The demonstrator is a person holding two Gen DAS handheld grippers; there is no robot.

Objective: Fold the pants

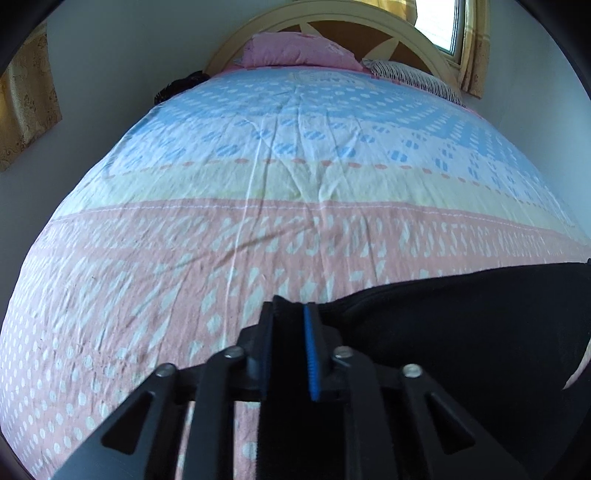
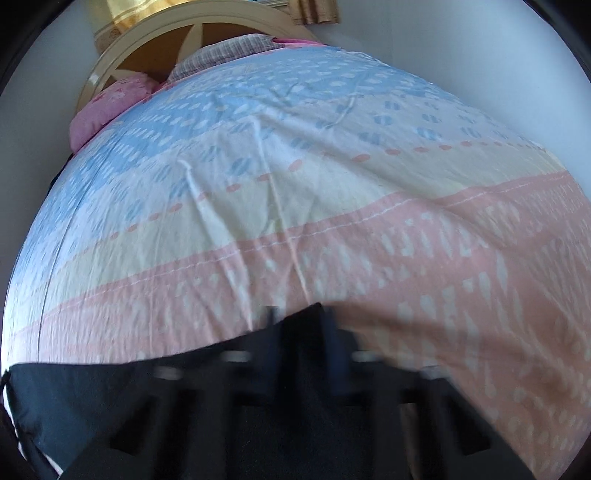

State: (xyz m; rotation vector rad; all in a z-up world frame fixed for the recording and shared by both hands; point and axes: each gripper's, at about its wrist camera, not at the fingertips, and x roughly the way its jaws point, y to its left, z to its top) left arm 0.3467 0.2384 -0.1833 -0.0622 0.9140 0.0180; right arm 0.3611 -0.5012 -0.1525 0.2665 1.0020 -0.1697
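Your bed [image 1: 258, 221], under one pink, yellow and blue patterned sheet, fills both views, with two pillows at the headboard [image 1: 332, 14]. One pair of black pants [image 1: 480, 314] lies at the near edge, its long axis running across the bed between your grippers. Your left gripper [image 1: 290, 314] sits low and level, fingers nearly together, pinching a fold of the black cloth. Your right gripper [image 2: 299, 325] is blurred; it appears clamped on the pants too.
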